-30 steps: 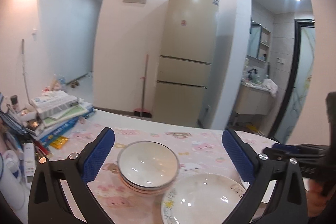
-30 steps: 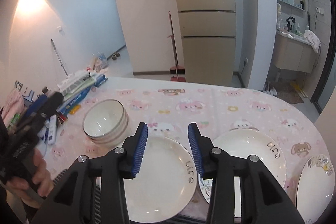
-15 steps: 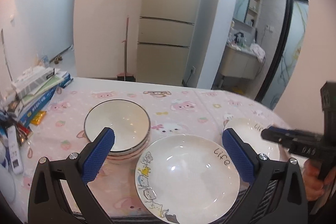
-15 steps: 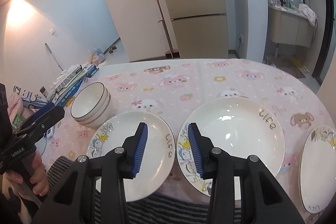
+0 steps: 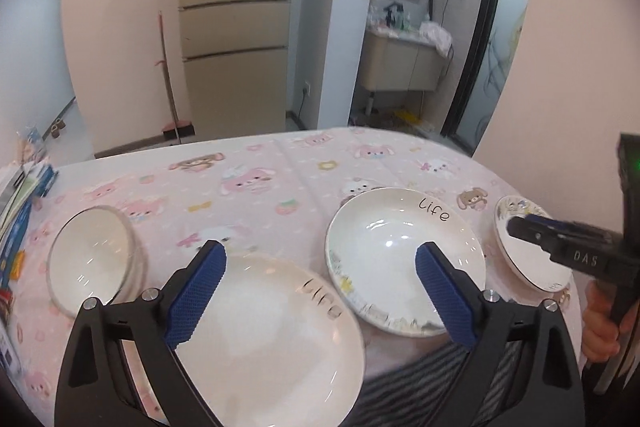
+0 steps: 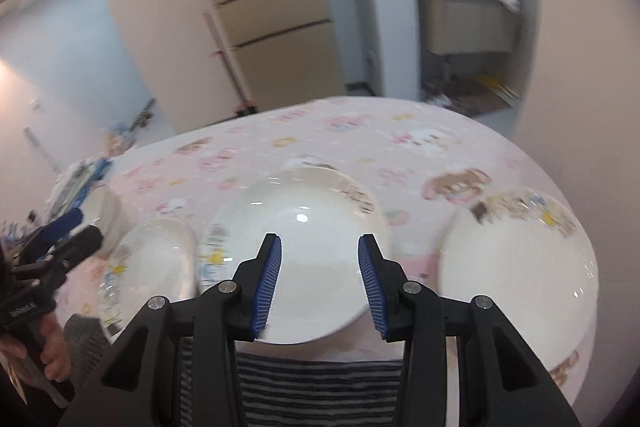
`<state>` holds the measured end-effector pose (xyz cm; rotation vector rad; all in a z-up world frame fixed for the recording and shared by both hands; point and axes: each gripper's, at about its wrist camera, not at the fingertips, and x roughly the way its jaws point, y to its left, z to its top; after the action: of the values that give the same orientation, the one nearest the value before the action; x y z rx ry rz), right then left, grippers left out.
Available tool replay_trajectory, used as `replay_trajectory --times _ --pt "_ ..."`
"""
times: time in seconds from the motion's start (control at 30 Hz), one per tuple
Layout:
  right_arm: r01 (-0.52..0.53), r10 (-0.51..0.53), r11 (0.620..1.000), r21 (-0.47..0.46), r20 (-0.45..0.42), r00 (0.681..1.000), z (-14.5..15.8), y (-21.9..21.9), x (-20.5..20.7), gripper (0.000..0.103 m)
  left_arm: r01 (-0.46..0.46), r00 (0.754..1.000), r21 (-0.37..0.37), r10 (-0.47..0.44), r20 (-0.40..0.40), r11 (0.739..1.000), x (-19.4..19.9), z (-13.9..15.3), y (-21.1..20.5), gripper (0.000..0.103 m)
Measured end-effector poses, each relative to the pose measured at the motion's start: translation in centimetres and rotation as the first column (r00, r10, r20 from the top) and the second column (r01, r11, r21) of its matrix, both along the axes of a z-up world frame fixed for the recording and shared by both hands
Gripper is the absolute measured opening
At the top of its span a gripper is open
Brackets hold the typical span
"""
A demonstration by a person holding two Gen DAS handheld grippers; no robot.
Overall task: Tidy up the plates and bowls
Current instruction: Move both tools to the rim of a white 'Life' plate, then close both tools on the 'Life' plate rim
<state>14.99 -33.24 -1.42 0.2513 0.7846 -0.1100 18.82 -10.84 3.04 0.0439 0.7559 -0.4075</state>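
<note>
Inspected at the near edge of the bench (image 5: 288,163), covered in a pink cartoon cloth. Left gripper (image 5: 320,291) hovering over the near-left plate (image 5: 272,339); fingers (image 5: 196,291) spread wide, just narrowed slightly, gripping nothing, with the plate below and not pinched. Right gripper (image 6: 319,283) poised above the middle plate (image 6: 304,227); fingers (image 6: 267,283) partly spread, nothing between them, no contact evident. Found along the near edge: three plates lying singly side by side, the near-left one and the middle one (image 5: 404,259) close together or slightly overlapping at the rims, exact contact not determinable; the third plate (image 6: 516,259) toward the right edge, apart from the middle one. Stack of bowls (image 5: 94,259) standing near the left edge, just beside the near-left plate, apparently nested already. Clutter of books and boxes (image 5: 20,203) at the far-left edge. Judged as early stage: bowls seemingly gathered, plates not yet stacked, no plate lifted. Remaining, by estimate: taking each plate by the rim and piling all three into one stack, then perhaps setting it beside the bowls. Right-wrist view blurred; finer rim details not readable.
</note>
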Motion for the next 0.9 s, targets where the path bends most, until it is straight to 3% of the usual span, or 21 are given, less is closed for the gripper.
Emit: replay_trajectory --times 0.1,0.2,0.3,0.4,0.5,0.6,0.67,0.77,0.9 --pt "0.079 -0.078 0.996 0.042 -0.022 0.997 -1.4 -2.0 0.8 0.042 0.013 0.999 0.043 -0.011 -0.045 0.999 1.7 -0.9 -2.6 0.091" --pt "0.067 -0.063 0.994 0.084 -0.054 0.997 -2.7 -2.7 1.9 0.042 0.031 0.996 0.109 -0.021 -0.092 0.994 3.0 -2.3 -4.8 0.091" --pt "0.065 -0.061 0.996 0.056 -0.075 0.995 -3.7 -2.3 2.9 0.042 0.032 0.993 0.129 -0.016 -0.12 0.991 4.1 -3.9 -5.9 0.09" --pt "0.054 -0.045 0.995 0.087 -0.103 0.994 -4.9 -2.2 3.3 0.042 0.011 0.987 0.16 0.014 -0.159 0.987 6.1 -5.7 -6.3 0.079" --pt "0.105 -0.093 0.99 0.095 -0.117 0.989 -6.0 -2.4 3.2 0.04 0.012 0.979 0.127 0.014 -0.206 0.992 7.7 -7.0 -6.0 0.076" --pt "0.082 -0.066 0.989 0.123 -0.135 0.989 -6.7 -2.3 3.4 0.037 0.012 0.971 0.092 0.01 -0.239 0.996 8.7 -7.8 -5.7 0.067" --pt "0.079 -0.058 0.987 0.138 -0.146 0.988 -7.0 -2.3 3.7 0.034 0.052 0.969 0.055 -0.037 -0.244 0.997 8.9 -8.0 -5.6 0.058" --pt "0.096 -0.067 0.981 0.167 -0.171 0.983 -7.9 -2.6 4.0 0.034 0.077 0.968 0.036 -0.066 -0.241 0.996 9.1 -8.1 -5.3 0.056" --pt "0.07 -0.022 0.964 0.255 -0.186 0.982 -8.9 -3.1 4.1 0.03 0.085 0.946 -0.001 -0.081 -0.315 0.996 10.1 -9.3 -5.2 0.038"
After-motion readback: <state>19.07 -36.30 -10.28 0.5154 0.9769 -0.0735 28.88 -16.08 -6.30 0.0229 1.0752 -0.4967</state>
